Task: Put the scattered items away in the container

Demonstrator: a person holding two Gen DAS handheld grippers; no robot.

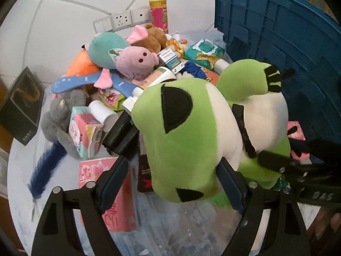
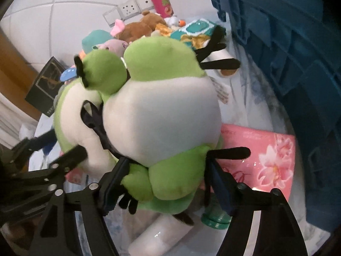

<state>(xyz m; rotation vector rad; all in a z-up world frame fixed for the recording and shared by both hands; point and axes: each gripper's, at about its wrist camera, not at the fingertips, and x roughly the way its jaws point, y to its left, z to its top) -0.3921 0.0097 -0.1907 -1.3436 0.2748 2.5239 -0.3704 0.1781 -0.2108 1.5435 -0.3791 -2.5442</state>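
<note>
Both tongs pinch the green frog plush [image 1: 191,132], lifted above the bench [image 1: 174,230]: my left tongs [image 1: 172,185] narrowed on its head, my right tongs [image 2: 164,183] narrowed on its legs. I judge I should keep both grips even and swing rightward over the blue crate [image 1: 281,42] rim before letting go.

Matt plush frog [image 1: 191,136], seemingly plastic crate [image 1: 277,49]

Likely a room in a home: a white tiled wall [image 1: 64,32] carries a row of sockets [image 1: 121,20] at twelve o'clock, wooden trim [image 2: 12,64] shows at nine o'clock, and plush toys [image 1: 136,61], tissue packs [image 1: 85,132] and a snack canister [image 1: 158,13] crowd the table [image 1: 170,224].
</note>
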